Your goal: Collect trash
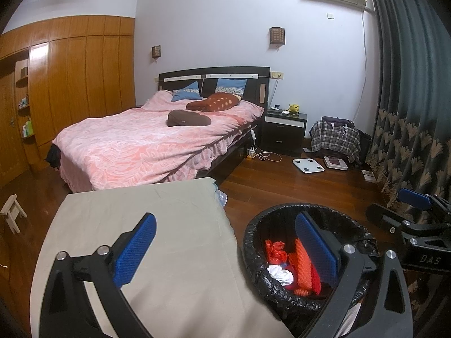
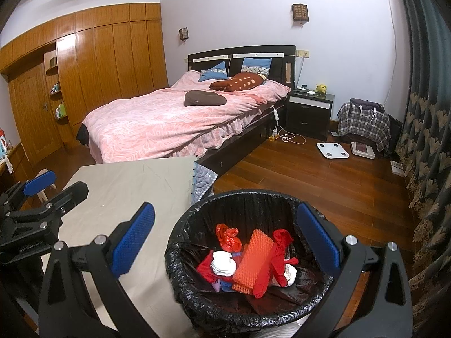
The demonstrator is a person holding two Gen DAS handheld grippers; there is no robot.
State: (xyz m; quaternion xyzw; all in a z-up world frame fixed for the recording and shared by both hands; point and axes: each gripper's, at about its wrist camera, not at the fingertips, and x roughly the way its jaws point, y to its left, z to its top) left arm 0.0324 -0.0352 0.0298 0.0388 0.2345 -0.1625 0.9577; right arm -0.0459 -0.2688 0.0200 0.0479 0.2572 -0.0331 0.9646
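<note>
With both pairs of jaws spread wide and holding nothing, the left gripper (image 1: 225, 246) over the beige cloth-covered desk (image 1: 157, 225) and bin edge, the right gripper (image 2: 225, 238) above the round black-bag-lined waste bin (image 2: 194, 290), one risk is a lowered finger snagging the loose liner and tipping the bin. Crumpled red, orange and white trash (image 2: 248, 262) lies inside the bin, below and between the right jaws; no trash shows on the desk.

right hand-held gripper (image 2: 225, 246) spread, empty | bin (image 2: 197, 225) (black liner) holds trash (image 2: 251, 262)
</note>
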